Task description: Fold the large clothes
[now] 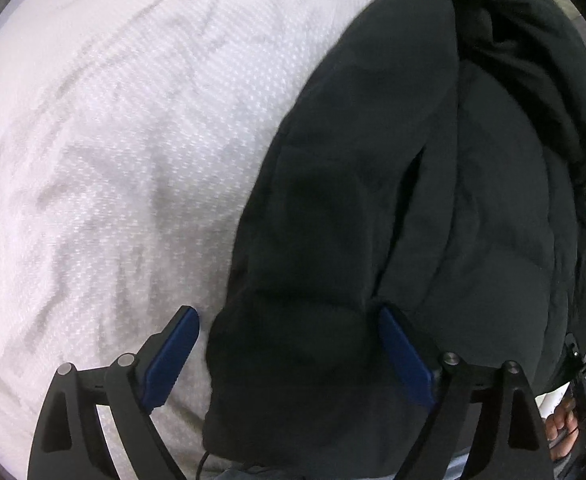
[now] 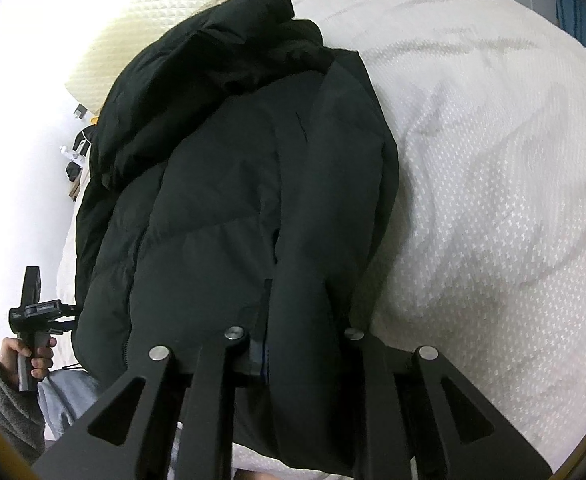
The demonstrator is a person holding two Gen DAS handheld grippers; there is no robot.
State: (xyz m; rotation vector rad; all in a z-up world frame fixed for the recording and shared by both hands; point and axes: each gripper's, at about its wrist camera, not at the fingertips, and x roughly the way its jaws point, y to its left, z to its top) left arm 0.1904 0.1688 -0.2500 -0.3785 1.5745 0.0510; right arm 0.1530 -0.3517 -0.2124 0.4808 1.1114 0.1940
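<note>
In the left wrist view the white textured bed [image 1: 113,140] is filling the left and centre of the frame, and the black padded jacket [image 1: 433,200] is lying down the right side. The left tool [image 1: 289,344] is standing wide, its blue pads [image 1: 175,356] straddling the jacket's lower left edge without pressing on it. Closing from here could be catching only the outer layer, or bedcover with it, so the fold would be dragging crooked.

In the right wrist view the jacket is running from upper left to bottom centre, with bed to the right. The right tool [image 2: 293,344] is standing narrow, apparently pinching a thick fold of the jacket's hem; its tips are buried in cloth. The slippery puffy fabric could be sliding out of that grip.

Only this view is showing a pale pillow [image 2: 141,36] at upper left and a hand [image 2: 33,356] gripping the other tool's handle at lower left; only the first is showing the wide pads plainly.
</note>
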